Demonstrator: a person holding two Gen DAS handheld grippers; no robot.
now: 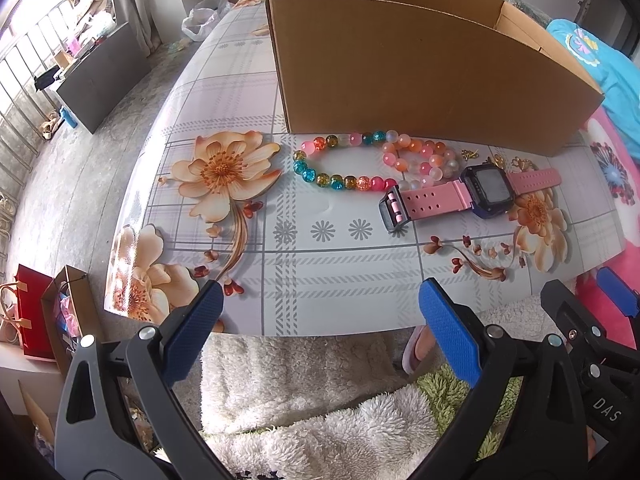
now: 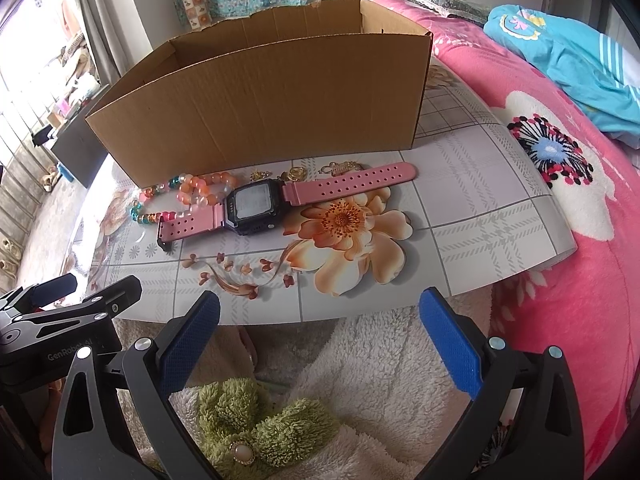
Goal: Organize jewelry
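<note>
While both grippers gape wide and empty, a cardboard box crowns the floral-clothed counter beside a pink-blanketed bed.

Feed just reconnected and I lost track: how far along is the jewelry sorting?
Nothing looks done yet. What shows of the cardboard box interior is bare, though its floor is hidden. Nothing is in hand: the left gripper and right gripper are both open and empty, short of the table edge. Left: the multicolored bead bracelet, the peach bead bracelet, the pink watch and small gold pieces, all lying on the table in front of the box.
</note>
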